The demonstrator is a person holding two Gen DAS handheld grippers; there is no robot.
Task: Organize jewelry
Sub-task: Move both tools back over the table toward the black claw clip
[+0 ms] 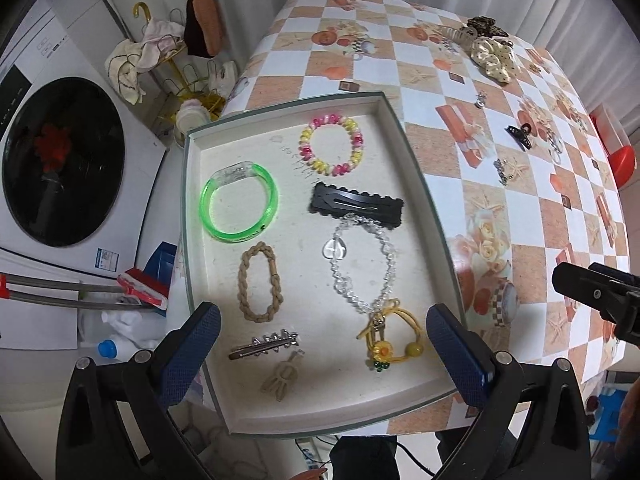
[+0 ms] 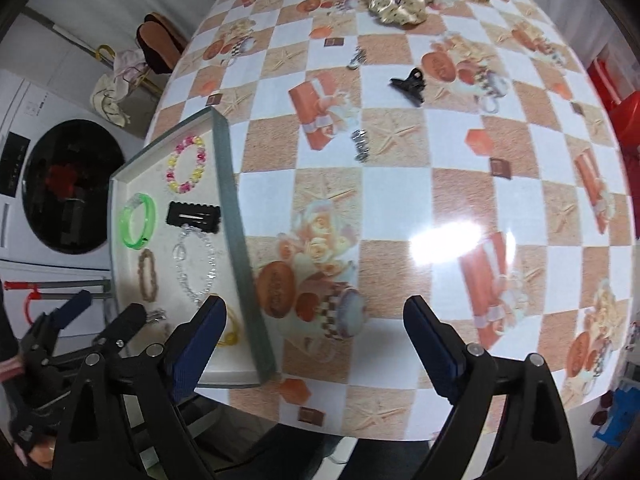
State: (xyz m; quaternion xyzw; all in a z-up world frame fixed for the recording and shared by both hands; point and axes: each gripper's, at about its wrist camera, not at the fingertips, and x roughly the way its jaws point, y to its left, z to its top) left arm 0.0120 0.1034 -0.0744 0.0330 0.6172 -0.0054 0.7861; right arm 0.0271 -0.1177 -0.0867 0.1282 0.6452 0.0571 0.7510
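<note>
A shallow white tray (image 1: 394,120) (image 2: 236,216) sits at the table's left edge. In it lie a pink-yellow coil band (image 1: 331,145), a green bangle (image 1: 239,202), a black hair clip (image 1: 356,204), a clear bead bracelet (image 1: 360,264), a tan braided tie (image 1: 260,282), a silver clip (image 1: 264,346), a beige clip (image 1: 282,376) and a yellow hair tie (image 1: 390,338). My left gripper (image 1: 324,344) hangs open above the tray's near end, holding nothing. My right gripper (image 2: 316,344) is open over bare tablecloth right of the tray, also holding nothing.
Loose pieces lie on the checked tablecloth (image 2: 400,200): a black claw clip (image 2: 410,85), small silver items (image 2: 360,144) (image 2: 357,58), and a cream scrunchie pile (image 2: 398,4) at the far edge. A washing machine (image 1: 60,160) stands left of the table. A red container (image 2: 624,116) is at right.
</note>
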